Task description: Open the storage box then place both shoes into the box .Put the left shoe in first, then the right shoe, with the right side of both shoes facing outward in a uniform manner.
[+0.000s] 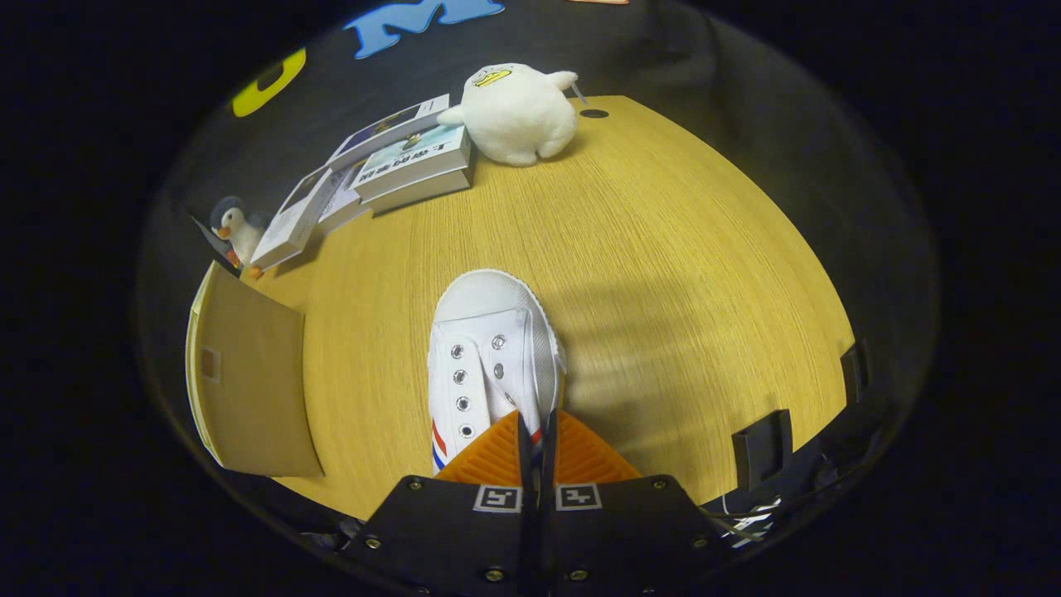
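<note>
At the left end of the desk (663, 249) I see the storage box (249, 373), flap facing me, a penguin toy (232, 228) and books (390, 157) beyond it. Centre: the white shoe (489, 356), toe pointing away, its collar edge pinched between my tongs (537, 448), which are closed to a narrow slit on the canvas. I judge it light, soft-sided and stiff-soled; the collar rim grips well but lets the toe sag. Further right, a plush duck (518, 112) sits well apart.
</note>
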{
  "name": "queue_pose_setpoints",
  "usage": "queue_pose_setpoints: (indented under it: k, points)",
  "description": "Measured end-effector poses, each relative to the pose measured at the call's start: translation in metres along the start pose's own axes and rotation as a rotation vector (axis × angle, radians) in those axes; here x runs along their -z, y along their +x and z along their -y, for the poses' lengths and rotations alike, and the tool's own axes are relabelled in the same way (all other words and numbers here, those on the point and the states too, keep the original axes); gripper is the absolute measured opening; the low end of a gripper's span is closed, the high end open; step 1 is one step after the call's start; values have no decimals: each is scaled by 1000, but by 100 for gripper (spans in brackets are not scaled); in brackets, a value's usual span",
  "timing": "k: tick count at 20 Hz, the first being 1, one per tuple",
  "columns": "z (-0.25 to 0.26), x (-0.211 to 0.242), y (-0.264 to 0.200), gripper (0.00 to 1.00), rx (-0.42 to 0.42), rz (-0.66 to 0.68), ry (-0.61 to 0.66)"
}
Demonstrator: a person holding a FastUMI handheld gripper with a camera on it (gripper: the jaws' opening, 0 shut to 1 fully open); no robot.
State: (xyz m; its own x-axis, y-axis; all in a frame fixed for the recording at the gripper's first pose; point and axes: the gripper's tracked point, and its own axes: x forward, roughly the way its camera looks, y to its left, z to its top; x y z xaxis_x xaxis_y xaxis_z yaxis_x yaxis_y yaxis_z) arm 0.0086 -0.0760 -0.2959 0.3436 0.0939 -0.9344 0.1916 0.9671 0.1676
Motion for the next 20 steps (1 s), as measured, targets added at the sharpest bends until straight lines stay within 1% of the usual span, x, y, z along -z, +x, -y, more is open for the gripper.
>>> queue_pose_setpoints:
  k: [2,5,13,20]
  points:
    - [-15,-6,-13,1,-43,14,35]
    - [-38,-13,-31,1,-82,23,44]
    - [-107,-32,-68,1,-161,63,-9]
    - [-169,-42,-84,1,-220,80,-57]
